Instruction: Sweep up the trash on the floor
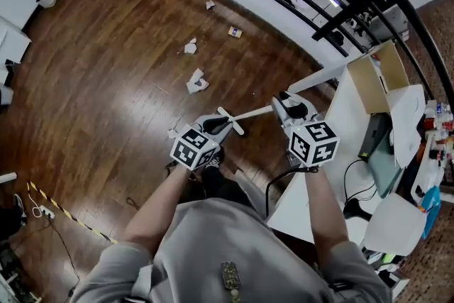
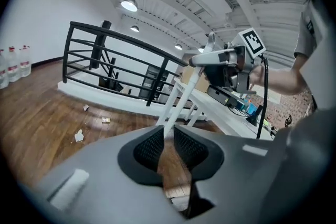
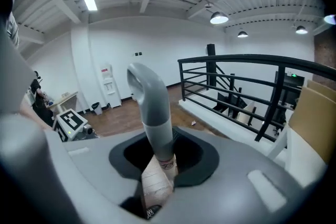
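1. The paper scraps (image 1: 195, 81) lay scattered on the wooden floor (image 1: 106, 96), ahead of both grippers and well apart from them. None was gathered yet.
2. The left gripper (image 2: 168, 135) had its jaws a little apart. Floor showed through the gap, and the white pole (image 1: 254, 112) met that gap only at the tips, so we judged that it gripped nothing.
3. The white pole spanned the space between the two grippers, rising toward the right one in the left gripper view.
4. The right gripper (image 3: 160, 156) was clamped on the top of the pole, where the grey handle (image 3: 152, 107) gave way to a pale taped band.
5. We read the step as taking up the broom, with sweeping not yet begun. The next move called for the left jaws to close on the pole lower down. The broom head could then be carried out to the scraps and drawn through them into one pile.
6. The broom head appeared in no view; we judged it to lie behind the left gripper and forearm (image 1: 159, 206). We could not identify a short white cross-piece (image 1: 230, 120) at the pole's left end. The farthest scraps were too small to name.
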Action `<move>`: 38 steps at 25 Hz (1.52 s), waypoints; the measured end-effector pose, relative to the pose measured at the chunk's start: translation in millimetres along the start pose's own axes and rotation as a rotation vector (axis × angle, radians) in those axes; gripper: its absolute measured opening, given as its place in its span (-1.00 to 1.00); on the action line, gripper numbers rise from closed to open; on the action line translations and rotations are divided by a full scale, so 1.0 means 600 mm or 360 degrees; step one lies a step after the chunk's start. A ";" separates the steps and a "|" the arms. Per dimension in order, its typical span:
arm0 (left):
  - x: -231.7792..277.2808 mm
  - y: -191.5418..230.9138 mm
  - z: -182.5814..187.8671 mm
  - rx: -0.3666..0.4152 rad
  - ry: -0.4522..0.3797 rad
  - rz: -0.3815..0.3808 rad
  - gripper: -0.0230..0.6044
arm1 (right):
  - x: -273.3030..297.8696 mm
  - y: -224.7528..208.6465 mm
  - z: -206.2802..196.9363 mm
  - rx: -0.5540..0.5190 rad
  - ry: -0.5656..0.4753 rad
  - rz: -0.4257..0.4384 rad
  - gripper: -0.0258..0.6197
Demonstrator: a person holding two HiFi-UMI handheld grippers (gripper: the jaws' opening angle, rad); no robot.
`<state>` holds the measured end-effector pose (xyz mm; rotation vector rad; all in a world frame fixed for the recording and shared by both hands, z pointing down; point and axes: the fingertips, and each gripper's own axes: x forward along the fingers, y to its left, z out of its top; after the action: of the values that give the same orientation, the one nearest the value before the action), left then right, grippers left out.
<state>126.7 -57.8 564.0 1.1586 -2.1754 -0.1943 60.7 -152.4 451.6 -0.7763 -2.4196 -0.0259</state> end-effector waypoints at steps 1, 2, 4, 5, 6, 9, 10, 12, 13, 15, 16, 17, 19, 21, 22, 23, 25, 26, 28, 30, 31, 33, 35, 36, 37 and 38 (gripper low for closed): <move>-0.011 0.003 -0.013 -0.0019 0.0001 0.0007 -0.76 | 0.002 0.026 0.007 -0.0016 0.0002 0.0047 -0.65; -0.022 0.005 -0.028 -0.0039 0.0000 0.0016 -0.70 | 0.003 0.053 0.014 -0.0032 0.0002 0.0096 -0.65; -0.044 0.006 -0.057 -0.0071 -0.0002 0.0042 -0.57 | 0.002 0.110 0.026 -0.0063 -0.0002 0.0196 -0.65; -0.056 0.005 -0.073 -0.0083 -0.0002 0.0058 -0.49 | 0.002 0.139 0.029 -0.0076 -0.0004 0.0247 -0.65; -0.068 0.004 -0.088 -0.0096 -0.0003 0.0077 -0.43 | 0.002 0.169 0.031 -0.0090 -0.0005 0.0300 -0.65; -0.103 0.005 -0.126 -0.0156 -0.0026 0.0156 -0.32 | 0.009 0.256 0.032 -0.0143 0.0007 0.0469 -0.65; -0.115 0.009 -0.137 -0.0173 -0.0032 0.0184 -0.31 | 0.013 0.286 0.033 -0.0161 0.0012 0.0520 -0.65; -0.141 0.020 -0.158 -0.0185 -0.0026 0.0234 -0.29 | 0.022 0.345 0.033 -0.0182 0.0019 0.0602 -0.65; -0.154 0.027 -0.168 -0.0188 -0.0022 0.0263 -0.28 | 0.027 0.373 0.033 -0.0187 0.0024 0.0635 -0.65; -0.179 0.048 -0.186 -0.0200 -0.0034 0.0344 -0.27 | 0.040 0.423 0.033 -0.0196 0.0038 0.0694 -0.65; -0.193 0.062 -0.195 -0.0208 -0.0049 0.0400 -0.27 | 0.049 0.447 0.032 -0.0201 0.0047 0.0722 -0.65; -0.209 0.077 -0.205 -0.0219 -0.0066 0.0462 -0.26 | 0.058 0.471 0.029 -0.0206 0.0057 0.0751 -0.65; -0.242 0.106 -0.229 -0.0258 -0.0084 0.0584 -0.32 | 0.076 0.516 0.019 -0.0221 0.0079 0.0809 -0.65; -0.270 0.136 -0.256 -0.0295 -0.0081 0.0685 -0.55 | 0.095 0.556 0.008 -0.0238 0.0101 0.0855 -0.65; -0.280 0.150 -0.267 -0.0301 -0.0074 0.0715 -0.54 | 0.107 0.571 0.003 -0.0242 0.0113 0.0869 -0.65; -0.288 0.162 -0.278 -0.0301 -0.0063 0.0733 -0.54 | 0.119 0.584 -0.003 -0.0242 0.0124 0.0878 -0.65; -0.299 0.183 -0.298 -0.0304 -0.0039 0.0747 -0.54 | 0.142 0.602 -0.015 -0.0242 0.0147 0.0883 -0.65; -0.302 0.194 -0.309 -0.0310 -0.0030 0.0747 -0.54 | 0.154 0.609 -0.022 -0.0241 0.0156 0.0883 -0.65; -0.304 0.218 -0.327 -0.0321 -0.0015 0.0742 -0.54 | 0.182 0.618 -0.035 -0.0236 0.0171 0.0879 -0.65; -0.300 0.240 -0.341 -0.0330 0.0001 0.0732 -0.54 | 0.209 0.619 -0.045 -0.0225 0.0185 0.0874 -0.65; -0.297 0.249 -0.345 -0.0336 0.0004 0.0725 -0.54 | 0.221 0.616 -0.048 -0.0214 0.0186 0.0869 -0.65; -0.288 0.265 -0.342 -0.0350 -0.0015 0.0708 -0.51 | 0.241 0.603 -0.044 -0.0184 0.0174 0.0845 -0.65; -0.270 0.281 -0.329 -0.0355 -0.0033 0.0683 -0.50 | 0.260 0.580 -0.032 -0.0161 0.0167 0.0803 -0.65; -0.259 0.290 -0.320 -0.0351 -0.0032 0.0670 -0.50 | 0.269 0.566 -0.027 -0.0158 0.0169 0.0782 -0.65; -0.247 0.299 -0.312 -0.0342 -0.0026 0.0658 -0.49 | 0.277 0.553 -0.023 -0.0162 0.0172 0.0763 -0.65; -0.234 0.308 -0.304 -0.0331 -0.0017 0.0643 -0.49 | 0.285 0.539 -0.018 -0.0168 0.0172 0.0747 -0.65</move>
<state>166.1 193.2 714.3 0.5895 -2.2833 -0.2419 128.3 203.7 503.5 -1.3368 -2.0945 -0.0101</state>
